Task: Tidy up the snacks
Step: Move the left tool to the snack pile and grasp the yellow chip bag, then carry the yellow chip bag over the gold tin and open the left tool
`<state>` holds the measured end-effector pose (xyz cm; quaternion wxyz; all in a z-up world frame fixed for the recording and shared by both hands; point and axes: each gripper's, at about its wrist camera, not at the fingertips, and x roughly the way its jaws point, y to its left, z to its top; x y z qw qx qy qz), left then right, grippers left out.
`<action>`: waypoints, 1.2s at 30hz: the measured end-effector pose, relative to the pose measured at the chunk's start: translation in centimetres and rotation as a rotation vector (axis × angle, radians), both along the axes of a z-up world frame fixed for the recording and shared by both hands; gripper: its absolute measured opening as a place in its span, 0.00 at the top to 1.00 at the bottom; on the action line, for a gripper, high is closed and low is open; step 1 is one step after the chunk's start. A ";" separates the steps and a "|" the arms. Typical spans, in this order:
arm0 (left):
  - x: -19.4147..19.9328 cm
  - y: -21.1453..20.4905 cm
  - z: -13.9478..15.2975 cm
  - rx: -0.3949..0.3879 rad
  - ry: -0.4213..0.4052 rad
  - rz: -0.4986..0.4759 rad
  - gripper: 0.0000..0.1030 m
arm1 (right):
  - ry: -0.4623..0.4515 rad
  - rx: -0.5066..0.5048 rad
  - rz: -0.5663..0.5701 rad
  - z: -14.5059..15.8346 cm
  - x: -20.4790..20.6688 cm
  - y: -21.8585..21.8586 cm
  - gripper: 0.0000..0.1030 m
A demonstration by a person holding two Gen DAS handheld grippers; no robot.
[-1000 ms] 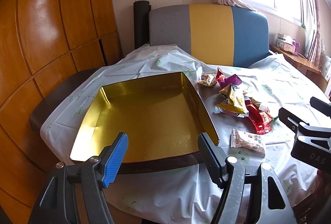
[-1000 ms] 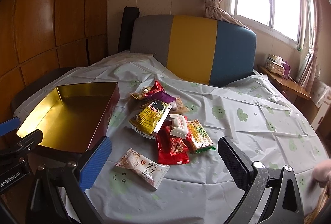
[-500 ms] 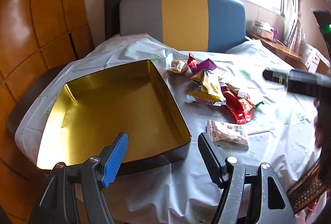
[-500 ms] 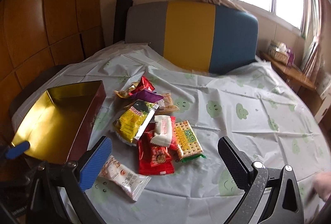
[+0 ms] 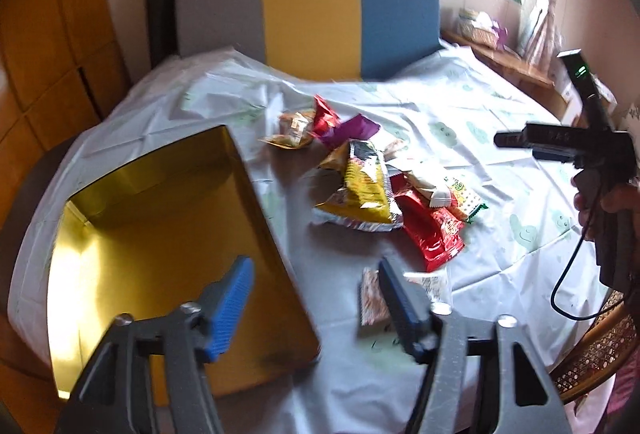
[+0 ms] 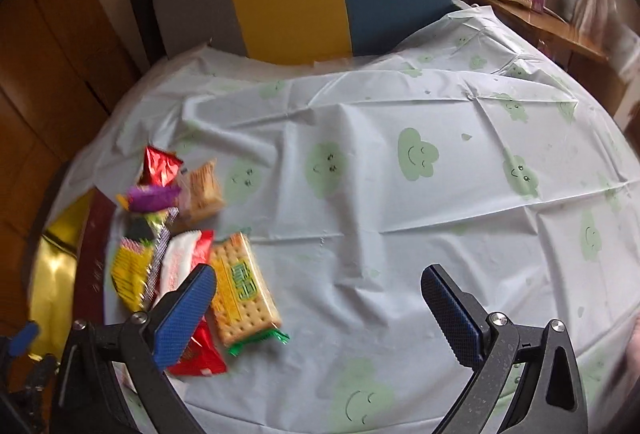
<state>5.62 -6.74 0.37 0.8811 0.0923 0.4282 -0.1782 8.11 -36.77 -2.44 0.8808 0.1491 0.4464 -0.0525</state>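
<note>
Left wrist view shows the left gripper [image 5: 314, 298] with its fingers wide apart, holding nothing, above the near corner of the gold tin [image 5: 160, 234]. A small white packet [image 5: 374, 298] lies just beside the tin, partly behind one finger. The snack pile [image 5: 372, 189] sits on the tablecloth [image 5: 480, 121] to the right of the tin. The right gripper [image 6: 320, 310] is spread wide too, over the cloth, with a cracker pack [image 6: 240, 286] by its left finger. The picture is blurry, so the words on the packs can't be read.
</note>
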 end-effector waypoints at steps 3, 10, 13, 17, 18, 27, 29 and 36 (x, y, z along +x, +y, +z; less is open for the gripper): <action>2.1 -1.8 -0.4 0.003 0.052 -0.030 0.47 | -0.017 0.033 0.015 0.5 -0.2 0.2 0.00; 7.1 -5.1 -2.1 -0.002 0.137 -0.034 0.48 | -0.044 0.054 0.037 1.2 -0.2 0.6 0.00; 8.8 -6.4 -3.0 0.016 0.152 -0.040 0.48 | -0.052 0.075 0.039 1.3 -0.3 0.4 0.00; 10.8 -7.9 -4.9 0.047 0.194 -0.059 0.48 | -0.052 0.086 0.047 1.4 -0.1 0.5 0.00; 11.2 -8.1 -5.3 0.045 0.207 -0.064 0.47 | -0.050 0.087 0.049 1.4 -0.1 0.5 0.00; 11.0 -7.9 -6.7 -0.018 0.239 -0.104 0.66 | -0.028 0.061 0.071 0.8 0.3 1.1 0.05; 10.5 -6.8 -6.3 -0.063 0.241 -0.086 0.66 | -0.017 0.054 0.072 0.6 0.4 1.1 0.15; 6.2 -5.2 -4.2 -0.120 0.171 -0.158 0.67 | 0.034 0.086 0.146 -0.7 1.2 2.4 0.37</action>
